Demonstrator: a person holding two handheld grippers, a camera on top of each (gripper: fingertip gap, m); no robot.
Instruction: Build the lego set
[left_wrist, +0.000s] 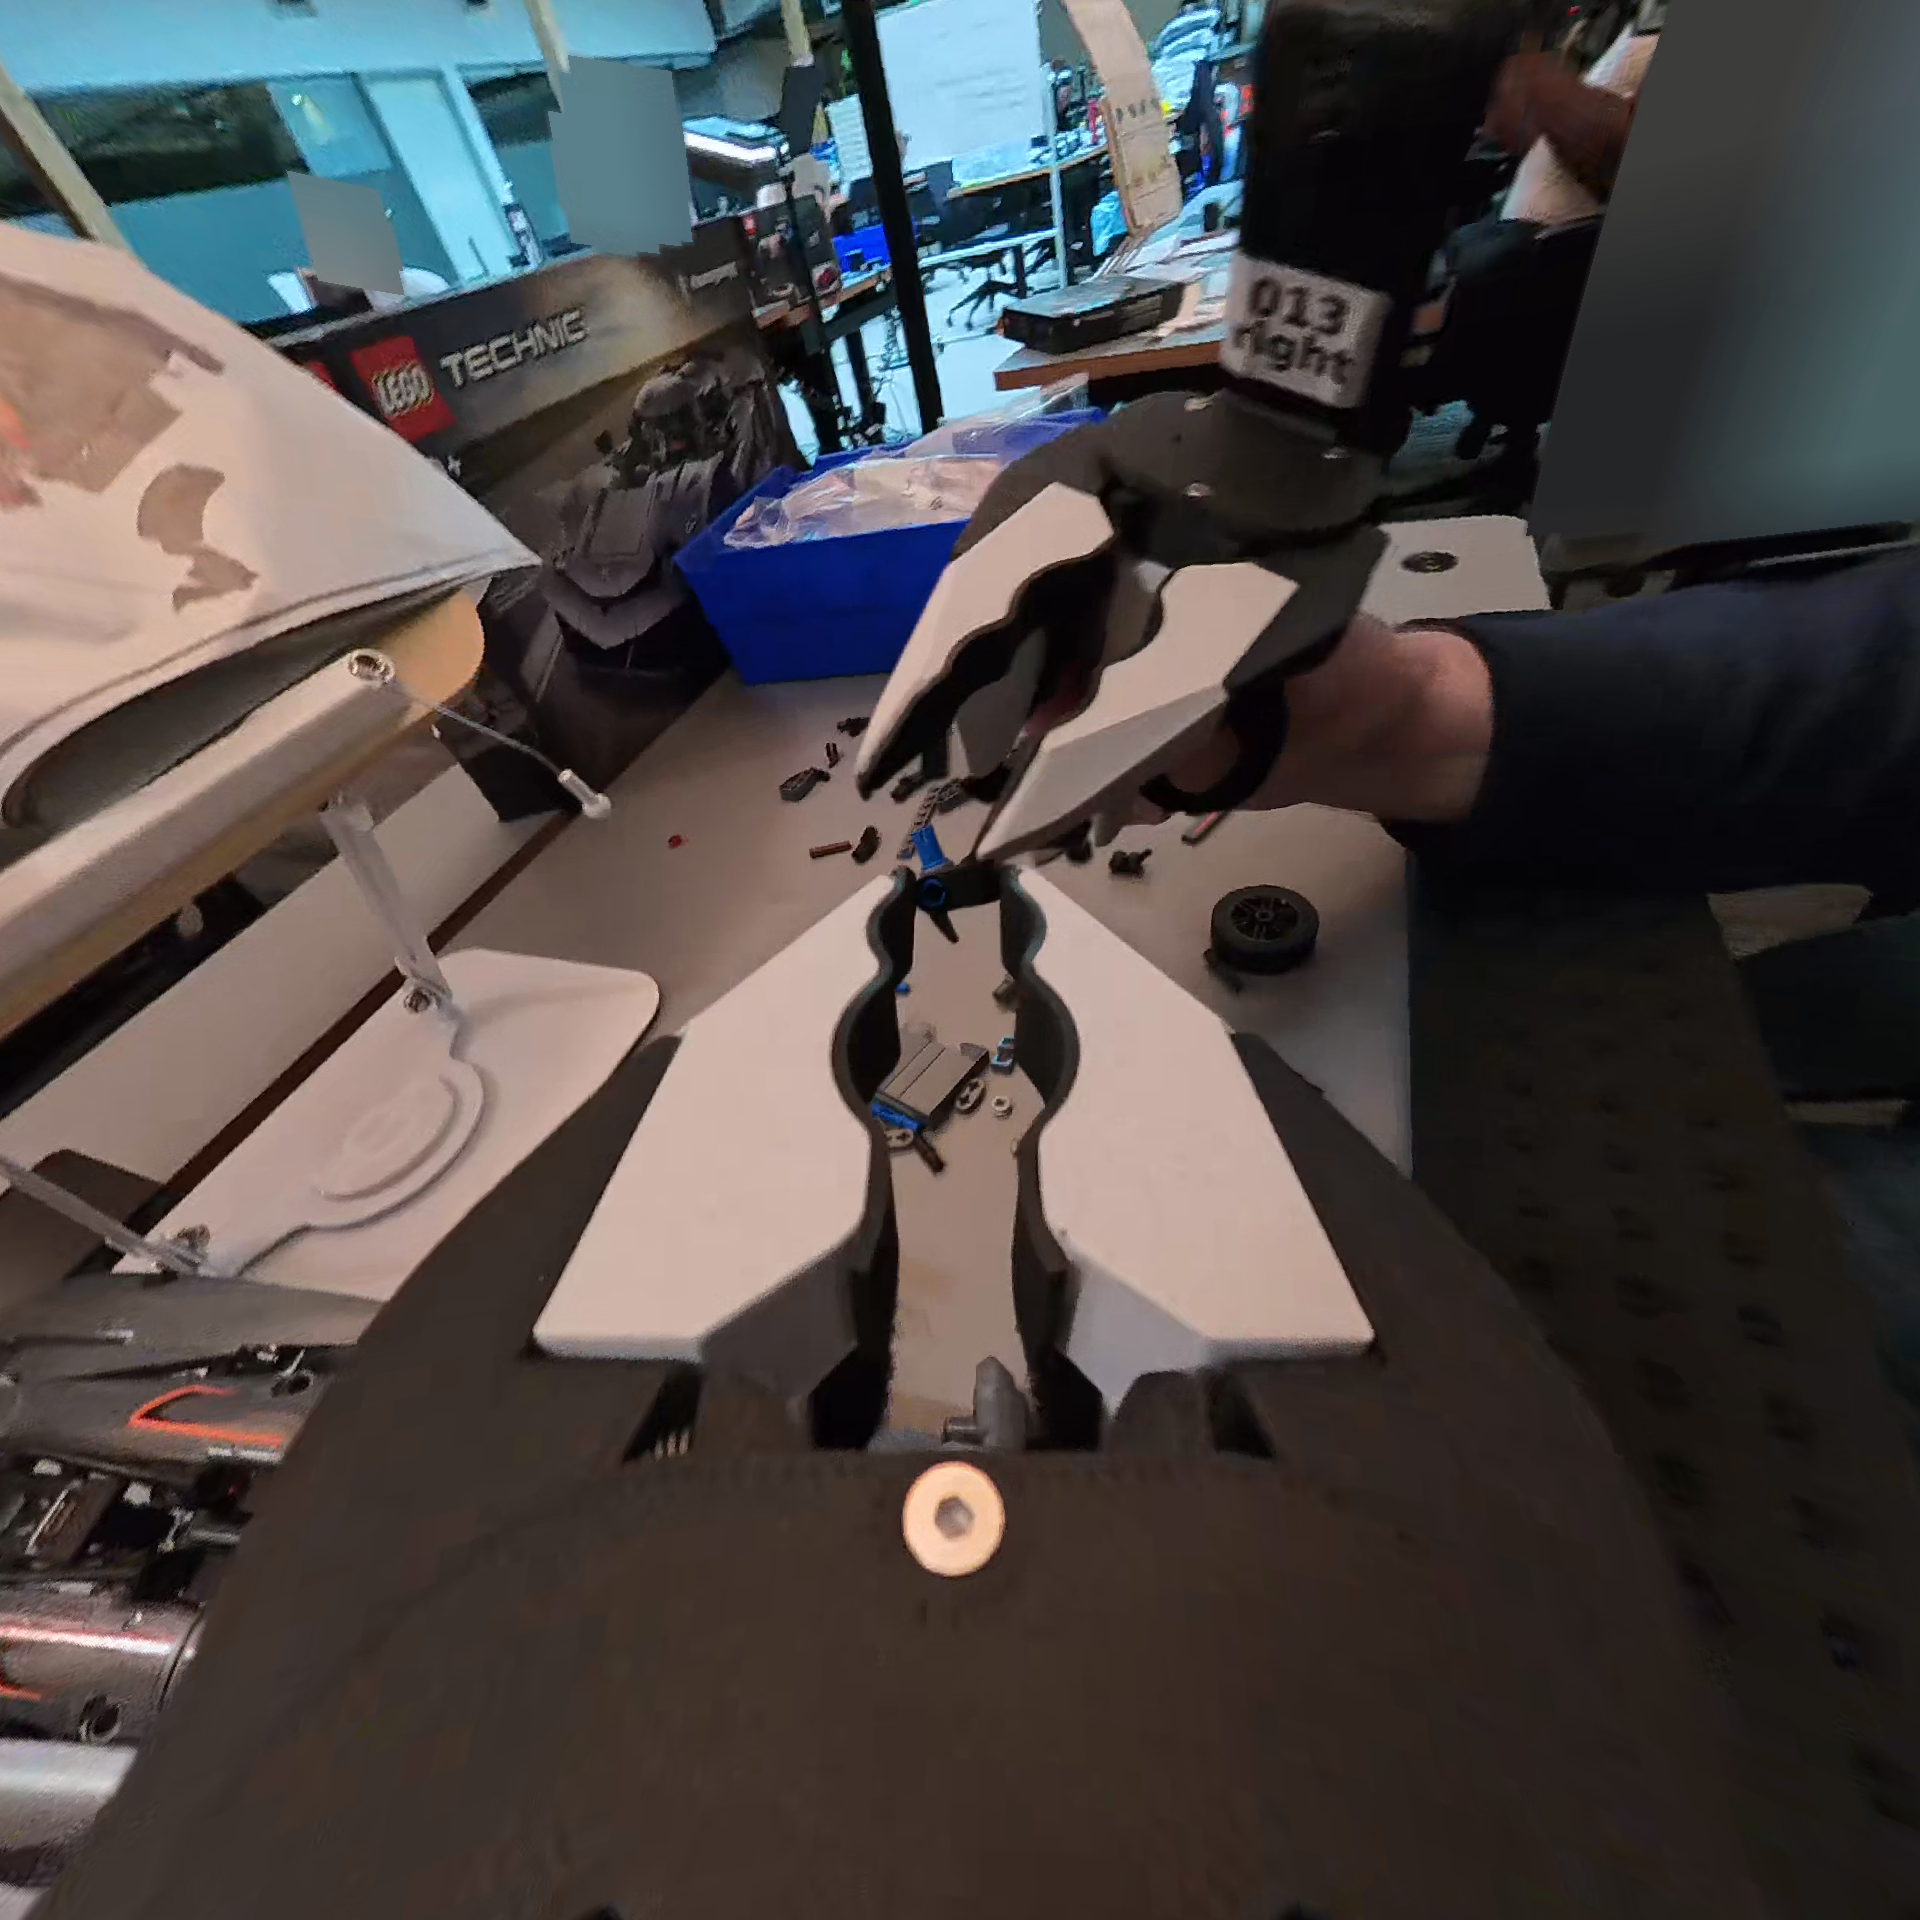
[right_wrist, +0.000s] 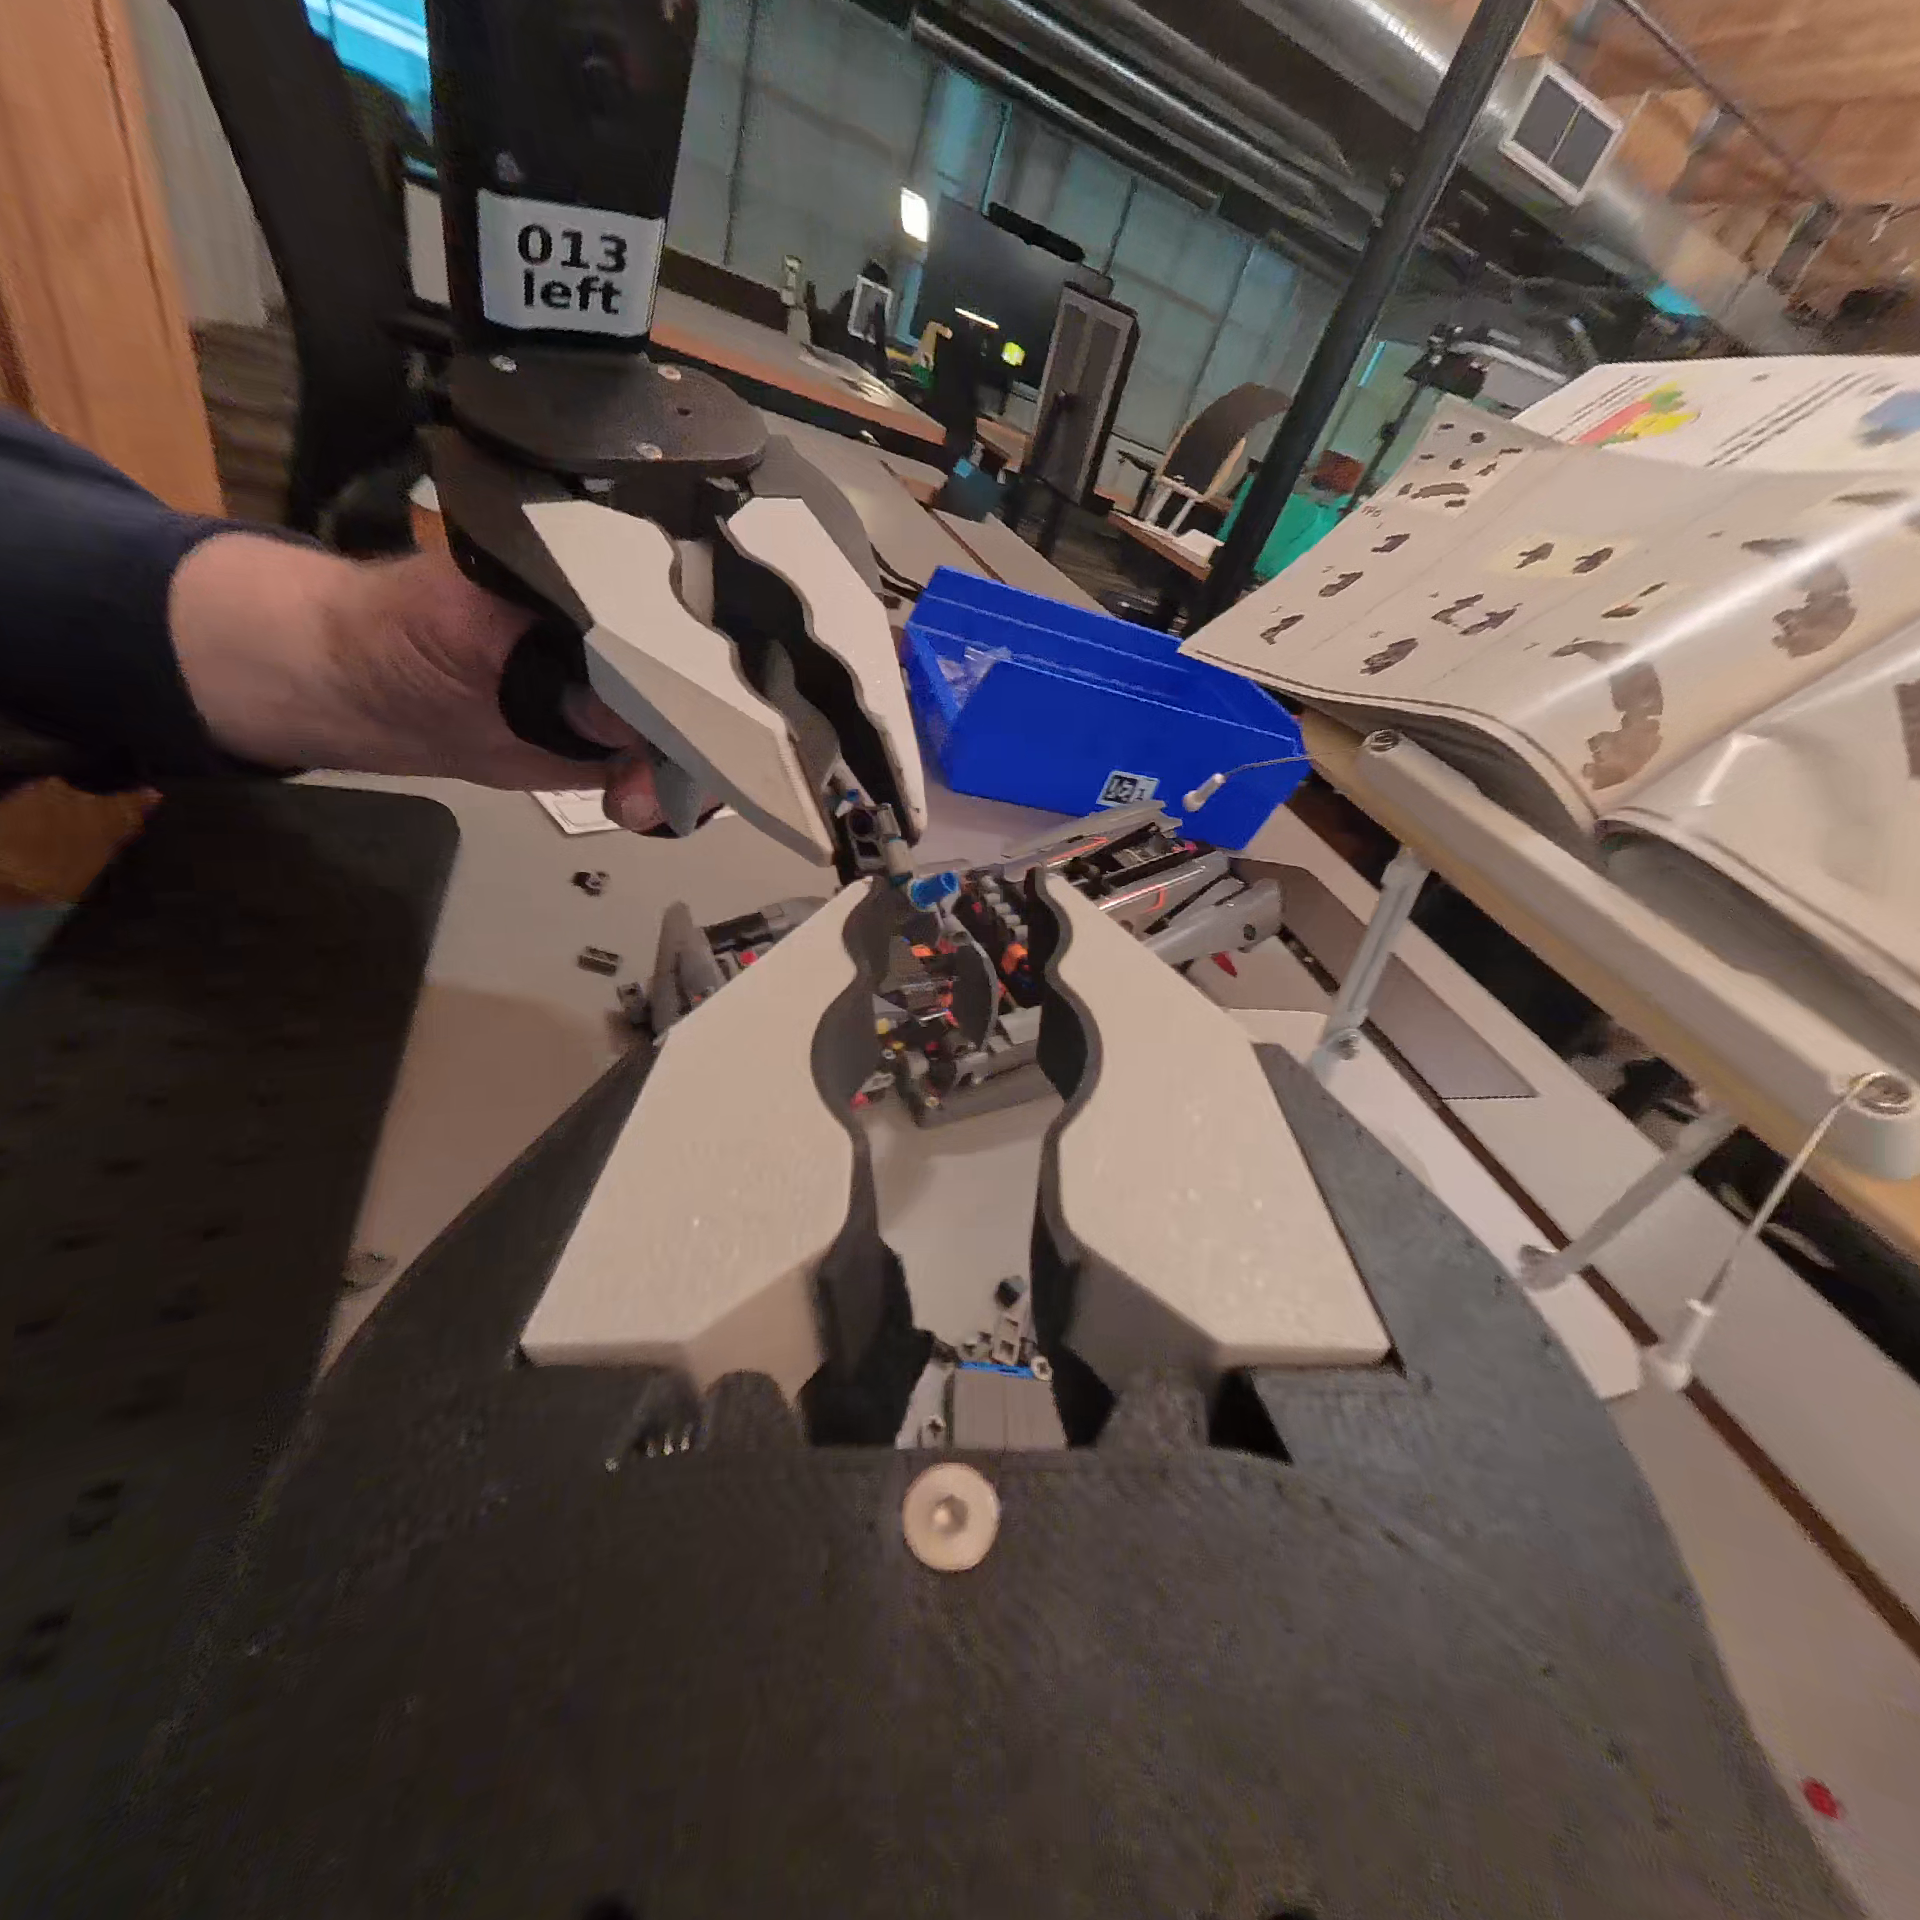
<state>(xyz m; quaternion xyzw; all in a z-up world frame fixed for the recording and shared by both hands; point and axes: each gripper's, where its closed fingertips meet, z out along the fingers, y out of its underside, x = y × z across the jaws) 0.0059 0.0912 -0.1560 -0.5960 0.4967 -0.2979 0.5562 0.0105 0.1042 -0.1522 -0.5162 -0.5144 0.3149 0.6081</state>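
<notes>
Right, both grippers meet tip to tip above the grey table (left_wrist: 644, 831). Left gripper (left_wrist: 956, 888) pinches a black piece with a blue pin (left_wrist: 933, 891). Right gripper (right_wrist: 951, 894) stands parted, left fingertip (right_wrist: 883, 896) touching that pin; hold unclear. Clear table lies around the tips. The book stand (left_wrist: 416, 1070) crowds one side, the blue bin (left_wrist: 831, 592) sits behind, the car build (right_wrist: 1039, 966) below.

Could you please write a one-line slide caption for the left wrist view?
Left tool pinches a small black-and-blue piece as the right tool meets it above scattered parts on the table.
</notes>
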